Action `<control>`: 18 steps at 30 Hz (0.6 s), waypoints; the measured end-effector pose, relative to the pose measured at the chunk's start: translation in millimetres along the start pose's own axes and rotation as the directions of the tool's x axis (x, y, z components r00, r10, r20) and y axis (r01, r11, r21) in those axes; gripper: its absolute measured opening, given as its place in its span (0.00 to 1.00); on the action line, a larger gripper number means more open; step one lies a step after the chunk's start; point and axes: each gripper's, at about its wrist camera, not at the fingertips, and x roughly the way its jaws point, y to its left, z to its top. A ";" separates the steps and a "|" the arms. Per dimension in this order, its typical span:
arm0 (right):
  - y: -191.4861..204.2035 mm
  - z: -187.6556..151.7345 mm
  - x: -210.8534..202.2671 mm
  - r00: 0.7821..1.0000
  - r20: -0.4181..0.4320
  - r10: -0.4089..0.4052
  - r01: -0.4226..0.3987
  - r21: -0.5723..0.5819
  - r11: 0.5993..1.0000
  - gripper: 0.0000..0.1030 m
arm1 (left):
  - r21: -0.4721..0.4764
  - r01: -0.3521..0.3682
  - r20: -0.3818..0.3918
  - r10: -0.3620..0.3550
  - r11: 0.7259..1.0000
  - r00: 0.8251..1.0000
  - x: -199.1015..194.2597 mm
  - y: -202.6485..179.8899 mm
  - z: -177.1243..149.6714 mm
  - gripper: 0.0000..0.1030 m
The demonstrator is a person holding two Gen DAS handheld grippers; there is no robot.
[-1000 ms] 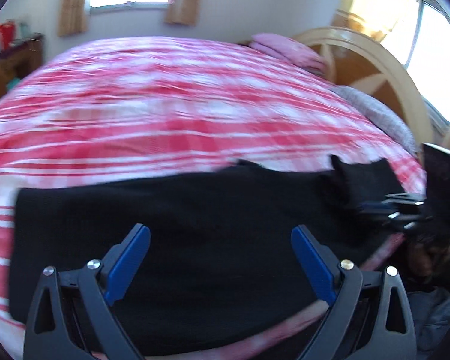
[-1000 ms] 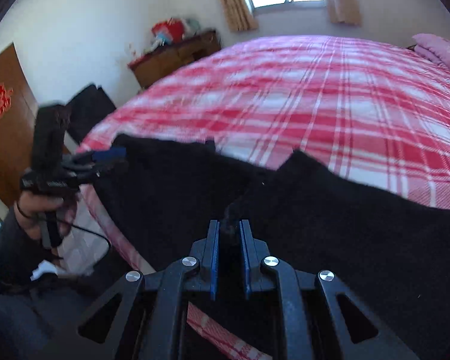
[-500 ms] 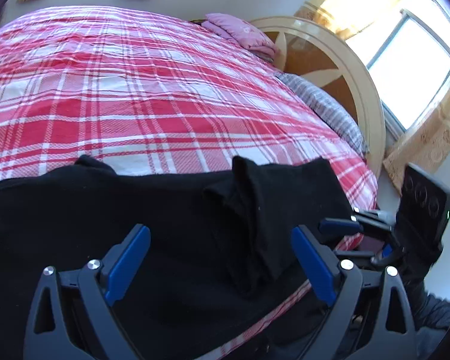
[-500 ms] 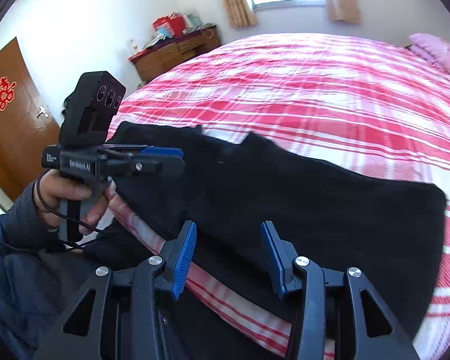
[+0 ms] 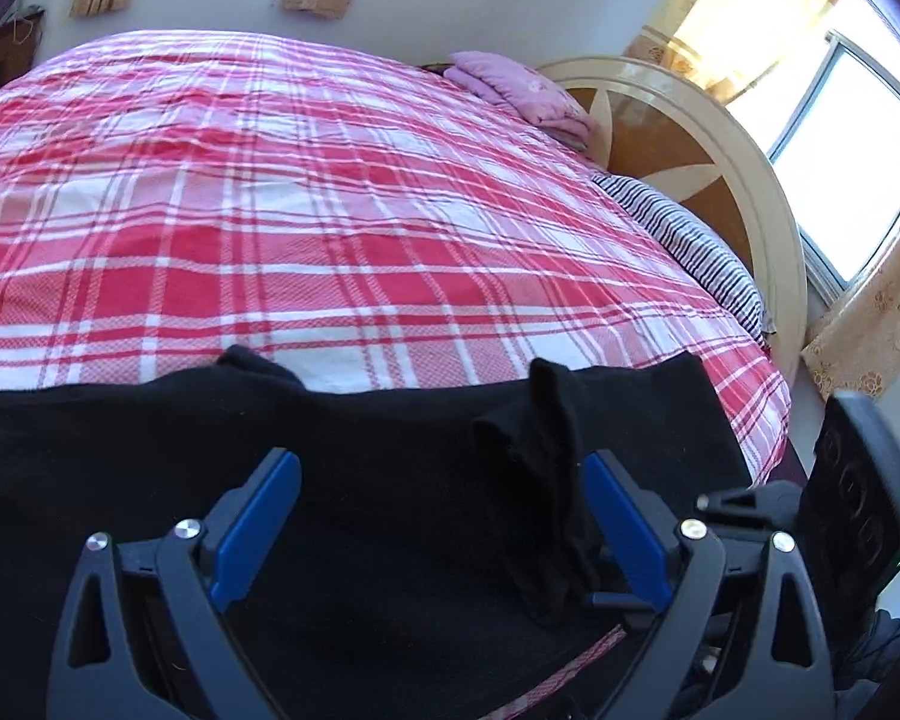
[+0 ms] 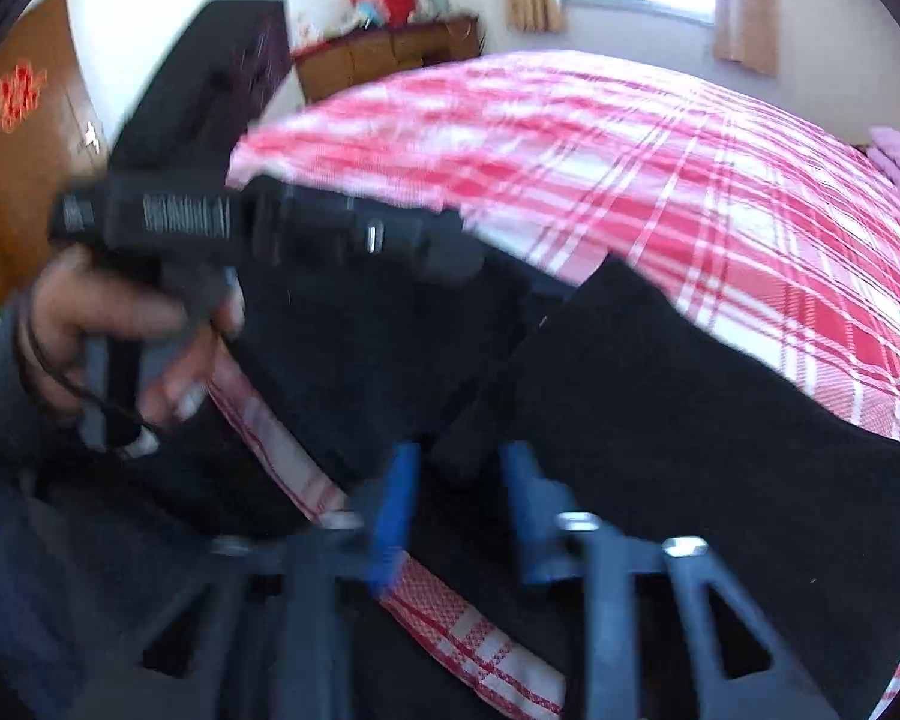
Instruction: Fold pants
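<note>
Pants [image 5: 360,480]: black, spread along the near edge of the plaid bed [image 5: 330,210].
Left hand-held gripper [image 5: 444,534]: released, jaws wide above the cloth.
Right hand-held gripper [image 6: 459,480]: jaws just closing, a raised fold between them; blurred, clench uncertain.

The pants [image 5: 360,480] lie along the bed's [image 5: 330,210] near edge, pillows [image 5: 516,90] at the headboard [image 5: 720,138] beyond.
</note>
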 end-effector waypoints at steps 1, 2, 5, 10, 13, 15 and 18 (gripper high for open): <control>-1.3 -2.3 -0.6 1.000 -0.002 0.001 -0.001 0.004 1.000 0.09 | 0.001 -0.004 0.000 0.004 1.000 1.000 0.2 0.2 0.2 0.95; -4.8 -4.8 -4.9 1.000 0.010 0.000 0.000 0.016 1.000 0.08 | 0.004 -0.002 -0.004 0.002 1.000 1.000 0.8 -0.1 -0.1 0.95; -22.9 -6.4 -25.5 0.997 0.071 0.009 -0.015 0.089 0.996 0.07 | 0.027 0.003 -0.013 -0.003 1.000 1.000 3.1 -6.6 -2.3 0.95; -51.8 -7.3 -49.2 0.991 0.135 0.024 -0.050 0.190 0.981 0.07 | 0.148 0.007 -0.049 0.001 0.989 0.999 11.9 -34.5 -11.4 0.95; -57.5 -8.9 -62.9 0.977 0.196 0.084 -0.126 0.210 0.969 0.07 | 0.186 -0.038 -0.052 0.049 0.982 0.997 16.1 -40.8 -14.2 0.94; -57.2 -4.8 -65.5 0.977 0.204 0.069 -0.113 0.209 0.971 0.07 | 0.164 -0.030 -0.040 0.037 0.986 0.999 12.4 -37.2 -12.1 0.94; -58.6 -2.0 -66.7 0.979 0.203 0.035 -0.079 0.215 0.974 0.07 | 0.171 0.007 -0.035 -0.001 0.985 0.999 8.8 -42.9 -13.1 0.90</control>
